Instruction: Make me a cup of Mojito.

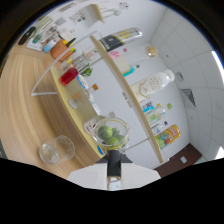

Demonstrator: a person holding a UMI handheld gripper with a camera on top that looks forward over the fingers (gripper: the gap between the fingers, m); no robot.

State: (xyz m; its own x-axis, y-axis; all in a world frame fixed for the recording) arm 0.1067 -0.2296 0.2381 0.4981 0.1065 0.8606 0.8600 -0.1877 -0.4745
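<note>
- Gripper view: my claw (114,176) shows only as a white body with a narrow dark part in the middle. I cannot tell if its fingers are open or closed.
- Just ahead of the claw there is a clear glass bowl with green limes inside (111,134). It looks very near to the dark part of the claw, but I cannot tell if they touch.
- The whole scene appears strongly tilted in this view.
- The light wooden table (27,75) carries the things. An empty clear drinking glass (57,149) stands on it beside the bowl of limes, apart from it.
- Beyond the bowl a row of things goes away along the table: first a small clear glass vessel (80,98), then a clear glass with red liquid (69,76), and farther an orange rounded pot (58,48).
- Behind the table there is a white shelf unit with pale wooden boards (127,97). On it I see a large white bottle with a label (152,83), lying sideways in this tilted view.
- On a farther board is a dark bottle with a yellow-green label (120,38).
- On a nearer board is a yellow and orange can (168,135).
- Other small things on the shelf are too small for me to name.
</note>
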